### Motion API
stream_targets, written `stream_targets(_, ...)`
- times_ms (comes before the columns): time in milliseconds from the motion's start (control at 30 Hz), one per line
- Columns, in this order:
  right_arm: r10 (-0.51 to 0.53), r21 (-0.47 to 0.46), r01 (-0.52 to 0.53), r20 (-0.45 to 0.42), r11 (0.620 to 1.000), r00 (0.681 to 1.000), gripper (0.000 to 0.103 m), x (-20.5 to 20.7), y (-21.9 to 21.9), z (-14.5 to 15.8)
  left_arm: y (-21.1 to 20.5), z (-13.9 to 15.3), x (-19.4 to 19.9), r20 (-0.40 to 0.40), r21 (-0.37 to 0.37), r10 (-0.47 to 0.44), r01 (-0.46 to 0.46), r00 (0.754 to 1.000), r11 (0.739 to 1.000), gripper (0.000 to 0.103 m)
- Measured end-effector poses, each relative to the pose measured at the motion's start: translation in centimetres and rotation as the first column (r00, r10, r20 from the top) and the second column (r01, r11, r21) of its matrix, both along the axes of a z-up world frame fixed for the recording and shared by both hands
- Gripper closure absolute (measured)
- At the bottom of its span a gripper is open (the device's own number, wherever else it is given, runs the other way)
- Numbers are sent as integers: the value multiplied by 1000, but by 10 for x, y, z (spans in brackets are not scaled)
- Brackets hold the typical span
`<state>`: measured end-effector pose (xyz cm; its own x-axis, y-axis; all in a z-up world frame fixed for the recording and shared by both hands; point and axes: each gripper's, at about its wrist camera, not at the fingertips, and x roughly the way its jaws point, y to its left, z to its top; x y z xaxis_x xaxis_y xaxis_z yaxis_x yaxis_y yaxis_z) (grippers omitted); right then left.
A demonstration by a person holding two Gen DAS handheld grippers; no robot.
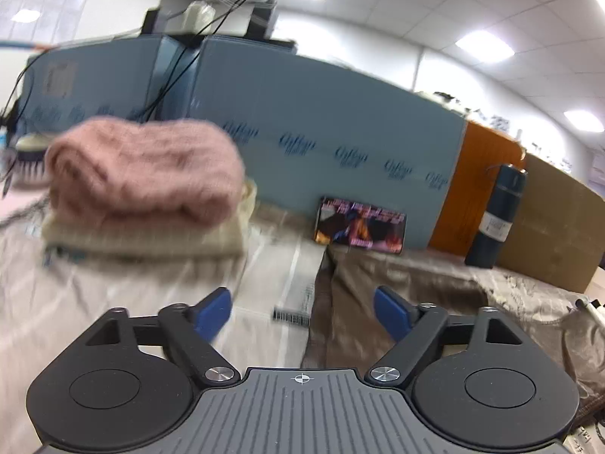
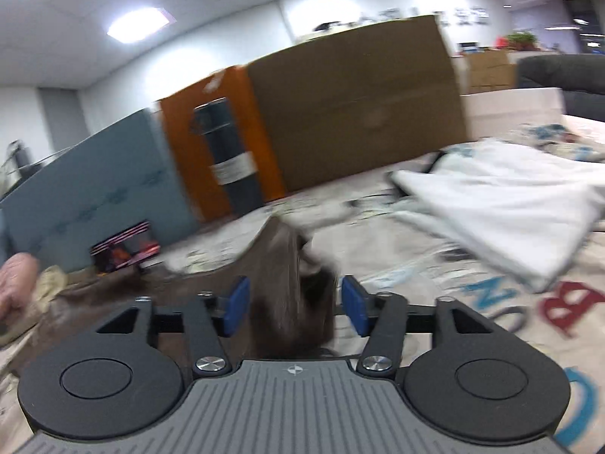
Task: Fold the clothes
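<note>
The left gripper (image 1: 302, 308) hovers with its two blue pads spread wide, grasping nothing. At its 10 o'clock sits one stack of two folded knits, a pink sweater (image 1: 143, 170) on a beige one (image 1: 143, 236). The brown garment (image 1: 397, 283) lies at 1 o'clock. The right gripper (image 2: 296, 304) has a bunched fold of brown garment (image 2: 291, 302) between its parted pads; whether they clamp it is unclear. One white garment (image 2: 503, 196) lies at 2 o'clock

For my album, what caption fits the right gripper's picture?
Right gripper, open, straddling bunched brown garment on table.
</note>
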<state>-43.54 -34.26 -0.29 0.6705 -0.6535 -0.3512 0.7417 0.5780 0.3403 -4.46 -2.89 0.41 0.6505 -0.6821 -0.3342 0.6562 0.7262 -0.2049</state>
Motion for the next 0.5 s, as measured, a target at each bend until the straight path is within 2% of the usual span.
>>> stream_targets(67,-11,17,11,0,1000,1000,36,-8,-11,1,-15,0,14,-13,27,-62,62,998,998,7)
stream_targets(133,29,17,-30,14,999,999,28,-8,-21,6,-30,0,29,-27,53,-124,125,992,991,2)
stream_targets(200,88,10,-88,28,996,996,20,-4,-31,13,-45,0,43,-43,79,-184,187,982,979,1)
stream_targets(233,119,4,-119,35,993,992,18,0,-36,17,-52,0,51,-51,91,-214,218,975,972,1)
stream_targets(400,233,35,-233,14,972,972,14,37,-64,29,-89,-1,86,-107,141,-352,365,930,920,1)
stream_targets(500,290,63,-288,-21,956,957,13,61,-80,30,-103,-11,103,-209,95,-392,417,896,904,2)
